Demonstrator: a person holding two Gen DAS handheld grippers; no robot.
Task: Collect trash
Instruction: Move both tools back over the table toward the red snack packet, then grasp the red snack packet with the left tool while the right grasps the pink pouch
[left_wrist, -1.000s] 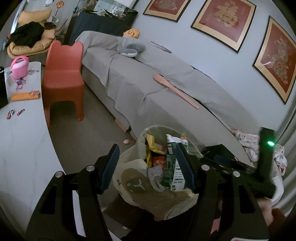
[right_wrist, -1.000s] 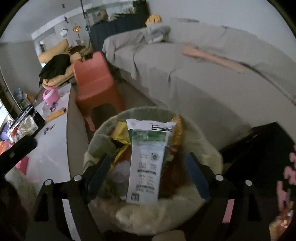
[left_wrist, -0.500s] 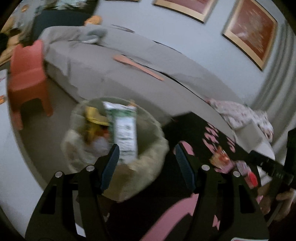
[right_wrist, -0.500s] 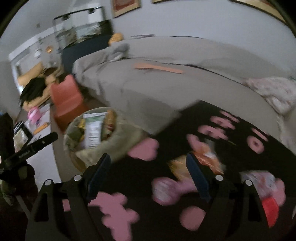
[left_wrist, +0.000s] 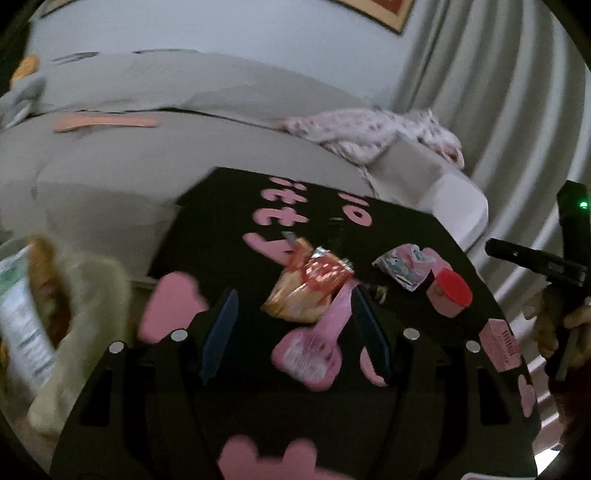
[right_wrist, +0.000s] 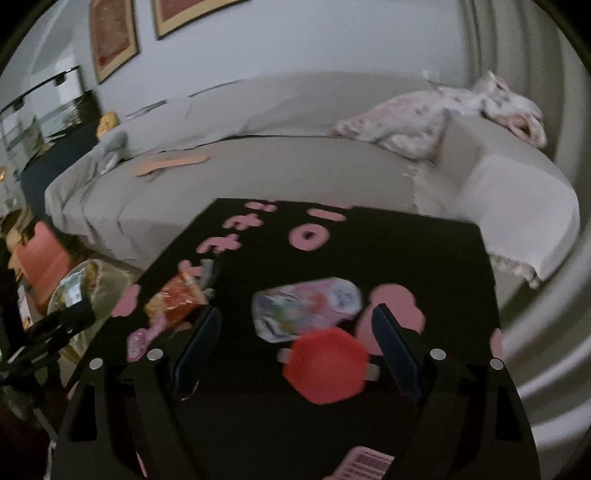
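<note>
Crinkled foil wrapper (left_wrist: 310, 291) beside hexagonal red lid (right_wrist: 325, 369).

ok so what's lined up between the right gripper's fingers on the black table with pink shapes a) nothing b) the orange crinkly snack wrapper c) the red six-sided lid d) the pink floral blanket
c: in the right wrist view the red six-sided lid sits on the black table with pink shapes in the gap of the open right gripper; the orange crinkly snack wrapper lies off to its left.
</note>
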